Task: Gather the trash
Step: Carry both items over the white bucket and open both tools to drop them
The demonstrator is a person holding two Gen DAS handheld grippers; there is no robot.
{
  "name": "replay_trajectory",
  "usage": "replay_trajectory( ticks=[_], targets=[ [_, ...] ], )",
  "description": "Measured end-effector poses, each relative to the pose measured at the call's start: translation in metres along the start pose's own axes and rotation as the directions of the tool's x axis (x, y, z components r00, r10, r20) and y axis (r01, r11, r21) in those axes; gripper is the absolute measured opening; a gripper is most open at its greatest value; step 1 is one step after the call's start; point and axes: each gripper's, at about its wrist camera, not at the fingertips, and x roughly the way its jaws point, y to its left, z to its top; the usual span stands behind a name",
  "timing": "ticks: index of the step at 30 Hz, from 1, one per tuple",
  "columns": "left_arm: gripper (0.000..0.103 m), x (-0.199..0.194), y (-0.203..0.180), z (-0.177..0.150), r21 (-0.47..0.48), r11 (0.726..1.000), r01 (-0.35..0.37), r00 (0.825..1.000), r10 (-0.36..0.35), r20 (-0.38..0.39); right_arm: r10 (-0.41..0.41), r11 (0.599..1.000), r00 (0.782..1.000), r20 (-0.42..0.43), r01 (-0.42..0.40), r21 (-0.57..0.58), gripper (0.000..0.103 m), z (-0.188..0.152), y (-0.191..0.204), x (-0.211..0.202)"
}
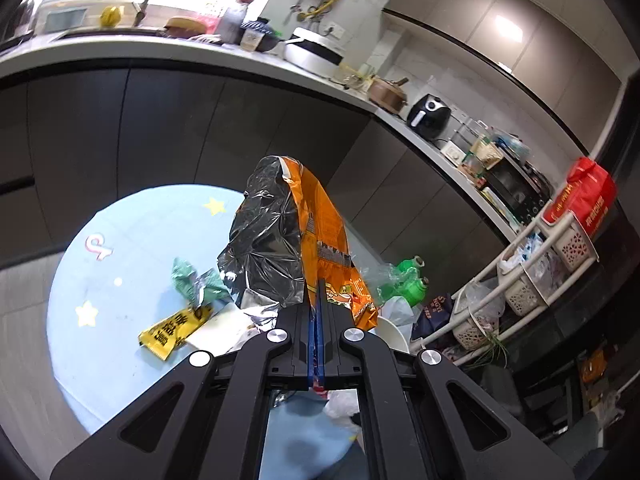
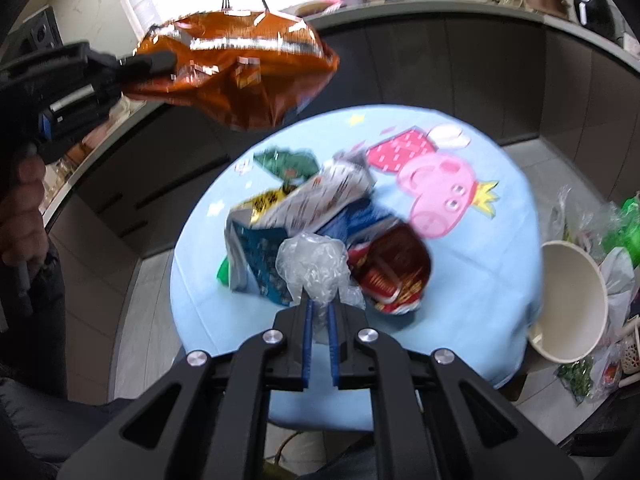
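My left gripper point(image 1: 319, 294) is shut on the lower corner of an orange snack bag point(image 1: 320, 216) with a silver inside, holding it up above the table. The right wrist view shows that same gripper point(image 2: 148, 63) and the orange bag point(image 2: 240, 72) hanging at the upper left. My right gripper point(image 2: 319, 307) is shut on a crumpled clear plastic wrap point(image 2: 314, 264) on top of the trash pile. Around the wrap lie a red snack bag point(image 2: 394, 276), a blue-white bag point(image 2: 256, 252), a yellow wrapper point(image 1: 174, 330) and a green wrapper point(image 1: 192, 280).
The trash lies on a round table with a light-blue cartoon cloth point(image 2: 480, 264). A white bin point(image 2: 568, 300) stands to its right, next to green bottles point(image 1: 408, 280) in a clear bag. Beyond are dark cabinets, a cluttered counter point(image 1: 240, 56) and a white basket rack point(image 1: 532, 272).
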Motion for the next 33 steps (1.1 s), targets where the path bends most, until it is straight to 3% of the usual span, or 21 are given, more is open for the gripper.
replay_trajectory(
  ticks=[9, 17, 21, 28, 33],
  targets=[
    [0.000, 0.038, -0.067, 0.006, 0.129, 0.984, 0.120, 0.992, -0.112, -0.065, -0.163, 0.981, 0.976, 0.142, 0.145, 0.126, 0.008, 0.012, -0.058, -0.054],
    [0.000, 0.125, -0.134, -0.011, 0.218, 0.952, 0.216, 0.959, -0.165, -0.232, -0.334, 0.910, 0.936, 0.109, 0.291, 0.294, 0.008, -0.015, -0.133, -0.068],
    [0.000, 0.173, -0.159, -0.029, 0.266, 0.934, 0.239, 0.937, -0.150, -0.314, -0.389, 0.865, 0.919, 0.058, 0.343, 0.366, 0.008, -0.034, -0.169, -0.066],
    [0.000, 0.256, -0.185, -0.067, 0.360, 0.907, 0.216, 0.907, -0.050, -0.418, -0.395, 0.829, 0.918, -0.020, 0.366, 0.423, 0.008, -0.059, -0.219, -0.040],
    [0.000, 0.311, -0.190, -0.094, 0.378, 0.907, 0.187, 0.860, 0.035, -0.510, -0.370, 0.828, 0.928, -0.044, 0.350, 0.438, 0.009, -0.068, -0.247, -0.017]
  ],
)
